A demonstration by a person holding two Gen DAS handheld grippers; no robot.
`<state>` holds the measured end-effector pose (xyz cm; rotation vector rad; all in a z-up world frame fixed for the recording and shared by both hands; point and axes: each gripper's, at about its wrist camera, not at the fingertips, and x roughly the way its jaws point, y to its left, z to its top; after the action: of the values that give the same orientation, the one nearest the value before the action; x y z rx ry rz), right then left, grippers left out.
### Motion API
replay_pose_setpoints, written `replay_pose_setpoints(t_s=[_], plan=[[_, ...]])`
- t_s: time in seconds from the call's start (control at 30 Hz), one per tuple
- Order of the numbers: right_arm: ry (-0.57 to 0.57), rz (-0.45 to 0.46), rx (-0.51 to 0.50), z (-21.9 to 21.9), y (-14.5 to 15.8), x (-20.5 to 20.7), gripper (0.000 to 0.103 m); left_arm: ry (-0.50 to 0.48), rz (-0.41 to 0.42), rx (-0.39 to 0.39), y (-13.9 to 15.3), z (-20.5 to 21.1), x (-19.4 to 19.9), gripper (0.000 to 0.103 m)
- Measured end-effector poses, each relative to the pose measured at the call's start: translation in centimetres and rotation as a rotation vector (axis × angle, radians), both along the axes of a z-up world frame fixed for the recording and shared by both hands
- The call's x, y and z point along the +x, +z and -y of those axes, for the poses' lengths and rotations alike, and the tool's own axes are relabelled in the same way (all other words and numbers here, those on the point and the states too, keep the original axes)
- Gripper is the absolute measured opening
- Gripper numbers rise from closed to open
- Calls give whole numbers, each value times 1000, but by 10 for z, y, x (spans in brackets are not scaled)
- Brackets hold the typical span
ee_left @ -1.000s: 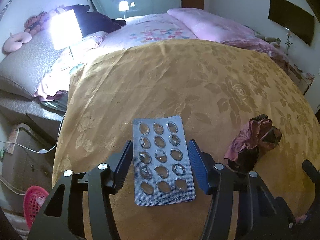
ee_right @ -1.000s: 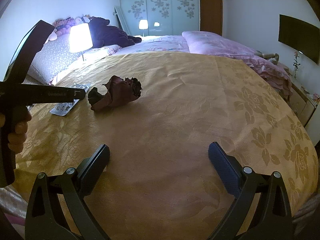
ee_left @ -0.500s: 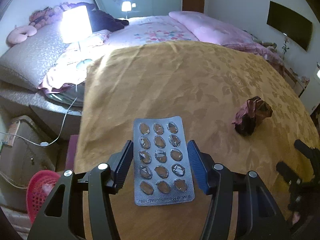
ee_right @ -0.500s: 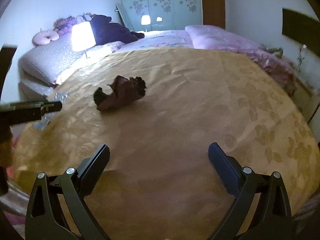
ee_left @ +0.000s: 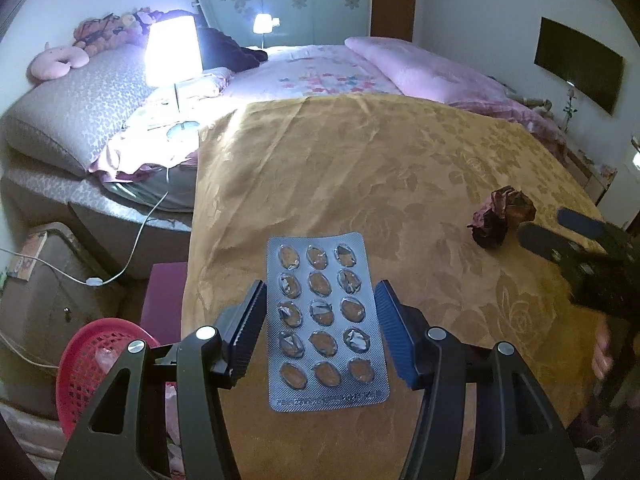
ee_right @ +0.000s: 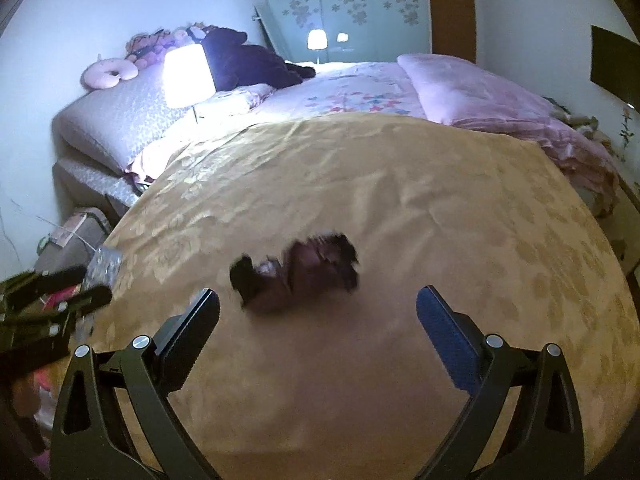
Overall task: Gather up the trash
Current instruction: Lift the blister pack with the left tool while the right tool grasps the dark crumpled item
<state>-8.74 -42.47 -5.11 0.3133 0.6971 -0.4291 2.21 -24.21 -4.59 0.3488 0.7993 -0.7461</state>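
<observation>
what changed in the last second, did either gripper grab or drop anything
The left gripper has carried the blister pack toward the bed's edge, so the red basket now shows below. The right gripper has closed in on the crumpled wrapper. Nothing newly grabbed or dropped: the pack stays clamped, the right jaws stay open, and the wrapper stays put on the gold bedspread.

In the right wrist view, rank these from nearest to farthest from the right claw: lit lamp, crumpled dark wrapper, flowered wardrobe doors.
1. The crumpled dark wrapper lies on the gold bedspread, just ahead of the open right claw, slightly left of centre.
2. The lit lamp stands far off to the upper left, by the pillows.
3. The flowered wardrobe doors are against the back wall, beyond the bed.
</observation>
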Motion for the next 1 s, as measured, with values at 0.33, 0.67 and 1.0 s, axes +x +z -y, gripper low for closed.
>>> replay_pose_setpoints(t_s=[0.33,0.67,1.0], plan=[[30,-69,-17,2,-15,43,96,14,7,-8,0,-7,2,54],[63,-50,-24,-8,-20,36,64,13,5,-2,-2,-7,2,54],[95,6,-1,-17,-12,19,52,12,10,-1,-1,-7,1,54]])
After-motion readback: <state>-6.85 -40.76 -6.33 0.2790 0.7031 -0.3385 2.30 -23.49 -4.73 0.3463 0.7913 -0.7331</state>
